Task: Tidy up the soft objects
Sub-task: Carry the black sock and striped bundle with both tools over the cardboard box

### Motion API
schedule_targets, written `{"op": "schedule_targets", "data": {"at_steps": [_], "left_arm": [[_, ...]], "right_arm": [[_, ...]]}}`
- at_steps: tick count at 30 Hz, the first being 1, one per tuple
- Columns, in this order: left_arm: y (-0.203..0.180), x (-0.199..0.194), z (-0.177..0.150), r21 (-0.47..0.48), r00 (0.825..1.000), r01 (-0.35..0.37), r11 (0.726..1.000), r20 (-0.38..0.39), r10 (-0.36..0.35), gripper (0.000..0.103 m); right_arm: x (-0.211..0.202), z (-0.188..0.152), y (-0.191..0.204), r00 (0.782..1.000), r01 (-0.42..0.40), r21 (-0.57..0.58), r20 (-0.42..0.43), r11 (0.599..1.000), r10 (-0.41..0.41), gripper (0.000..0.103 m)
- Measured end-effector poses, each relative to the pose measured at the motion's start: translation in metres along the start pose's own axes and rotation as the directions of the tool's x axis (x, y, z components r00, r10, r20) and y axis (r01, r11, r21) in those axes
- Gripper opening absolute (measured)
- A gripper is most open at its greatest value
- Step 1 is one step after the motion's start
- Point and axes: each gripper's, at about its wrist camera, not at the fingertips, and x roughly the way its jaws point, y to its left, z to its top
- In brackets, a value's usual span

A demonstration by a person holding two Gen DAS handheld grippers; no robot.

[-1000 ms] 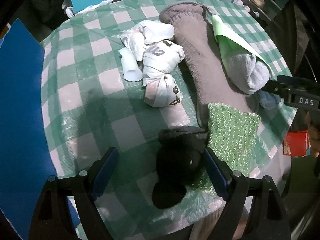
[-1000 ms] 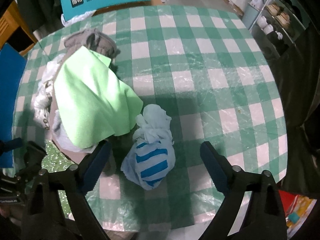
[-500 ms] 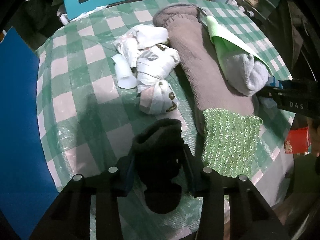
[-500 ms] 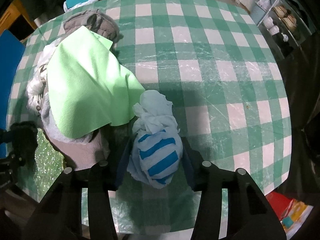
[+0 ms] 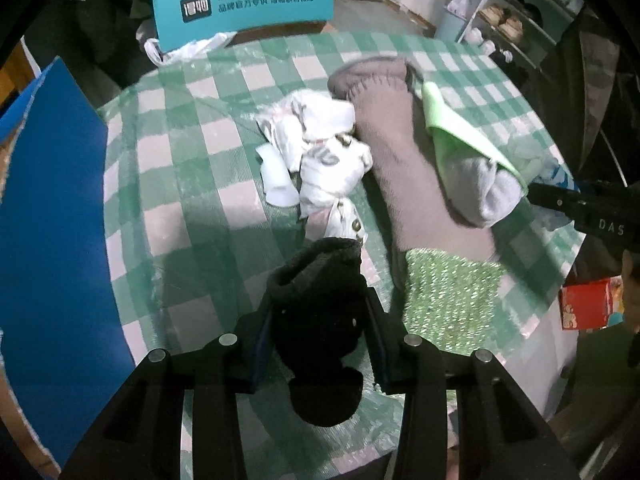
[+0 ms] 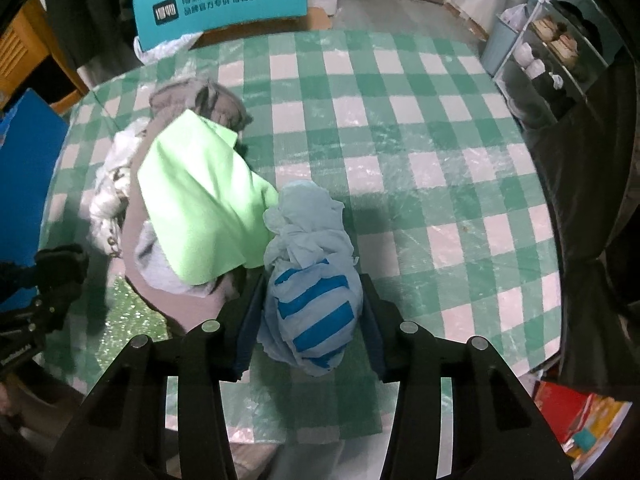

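Observation:
My left gripper is shut on a black sock and holds it lifted above the near edge of the round checked table. My right gripper is shut on a blue-and-white striped cloth bundle, lifted just off the table. On the table lie a long grey-brown sock, a light-green cloth over a grey sock, a white patterned bundle and a sparkly green cloth.
A blue board stands at the table's left. A teal chair back is behind the table. A shelf with shoes stands at the right. A red box lies below the table's right edge.
Both grippers closed from open onto their items, the left on the black sock and the right on the striped bundle, then lifted them up from the table.

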Motion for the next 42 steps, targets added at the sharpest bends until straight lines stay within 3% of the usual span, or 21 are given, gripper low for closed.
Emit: {"op": "schedule_targets", "data": {"at_steps": [22, 42], "left_arm": [[-0.005, -0.071, 0.000, 0.006, 0.990, -0.015, 1.000, 0.140, 0.014, 0.041], [0.021, -0.115, -0.007, -0.034, 0.977, -0.018, 0.999, 0.211, 0.024, 0.041]], "right_arm": [[-0.078, 0.014, 0.045, 0.980, -0.100, -0.112, 0.161, 0.989, 0.117, 0.044], [-0.103, 0.026, 0.102, 0.957, -0.183, -0.209, 0.187, 0.961, 0.223, 0.044]]}}
